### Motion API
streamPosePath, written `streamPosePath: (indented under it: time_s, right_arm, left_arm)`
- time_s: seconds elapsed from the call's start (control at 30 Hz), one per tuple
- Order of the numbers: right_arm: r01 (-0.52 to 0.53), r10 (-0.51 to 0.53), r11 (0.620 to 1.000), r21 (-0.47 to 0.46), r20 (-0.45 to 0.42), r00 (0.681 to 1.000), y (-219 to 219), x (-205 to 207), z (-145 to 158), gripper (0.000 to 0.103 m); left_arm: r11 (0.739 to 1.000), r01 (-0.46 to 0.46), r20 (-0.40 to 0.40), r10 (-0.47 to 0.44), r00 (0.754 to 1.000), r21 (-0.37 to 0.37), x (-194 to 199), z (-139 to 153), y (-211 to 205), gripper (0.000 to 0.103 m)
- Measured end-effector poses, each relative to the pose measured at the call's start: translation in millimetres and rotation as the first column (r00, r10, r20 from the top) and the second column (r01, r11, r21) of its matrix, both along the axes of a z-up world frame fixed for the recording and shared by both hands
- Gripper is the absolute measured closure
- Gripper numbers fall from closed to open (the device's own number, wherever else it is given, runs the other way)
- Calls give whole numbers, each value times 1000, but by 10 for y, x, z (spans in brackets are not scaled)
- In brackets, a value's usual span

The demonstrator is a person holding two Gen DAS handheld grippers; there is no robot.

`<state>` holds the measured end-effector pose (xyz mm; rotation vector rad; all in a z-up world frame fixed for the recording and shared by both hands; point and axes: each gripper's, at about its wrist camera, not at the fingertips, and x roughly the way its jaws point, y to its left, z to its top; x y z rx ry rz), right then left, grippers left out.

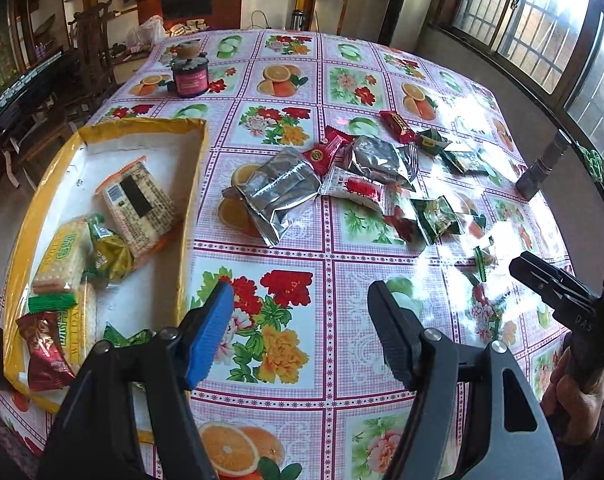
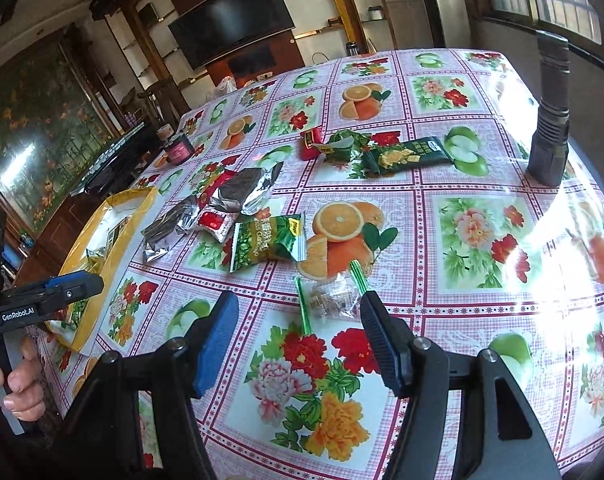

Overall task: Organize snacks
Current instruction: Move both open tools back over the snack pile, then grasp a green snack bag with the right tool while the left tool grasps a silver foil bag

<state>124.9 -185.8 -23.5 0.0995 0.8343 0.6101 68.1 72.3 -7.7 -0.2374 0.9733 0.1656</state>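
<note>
The yellow-rimmed tray (image 1: 101, 184) sits at one edge of the tabletop (image 1: 342, 280), which is covered with a fruit-and-flower patterned cloth. Inside the tray lie several snacks: 2 cracker packs (image 1: 141, 204), a green-and-gold packet (image 1: 109, 256) and a dark red packet (image 1: 45, 348) near its closest corner.

Beside the tray, out on the cloth, is a loose heap: 2 silver foil bags (image 1: 277, 196), a red-and-white packet (image 1: 358, 190) touching them, small red packets (image 1: 326, 150) and green packets (image 1: 436, 214) further from the tray. In the right wrist view, a green pea snack bag (image 2: 267, 240) lies just beside the red-and-white packet, and a clear packet with green ends (image 2: 334, 298) lies farther from the tray.

The left hand-held gripper (image 1: 302, 332) hovers above the cloth just beside the tray's near corner, jaws spread wide and holding nothing. The right hand-held gripper (image 2: 297, 344) is likewise wide apart and empty, with the clear packet just ahead of its fingertips and not touched.

Well away from the tray stand a dark jar (image 1: 189, 76) and a dark flashlight (image 2: 550, 120).
</note>
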Motion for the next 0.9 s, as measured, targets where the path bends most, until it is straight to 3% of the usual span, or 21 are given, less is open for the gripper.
streamPosePath:
  time_s: [0.47, 0.9]
  right_arm:
    - [12, -12, 1000, 0, -3, 1000, -19, 144, 24, 39]
    - [-77, 77, 997, -10, -22, 997, 354, 254, 1, 39]
  left_arm:
    - [1000, 26, -14, -26, 1000, -13, 153, -50, -59, 33]
    - [996, 57, -52, -61, 997, -72, 473, -160, 35, 33]
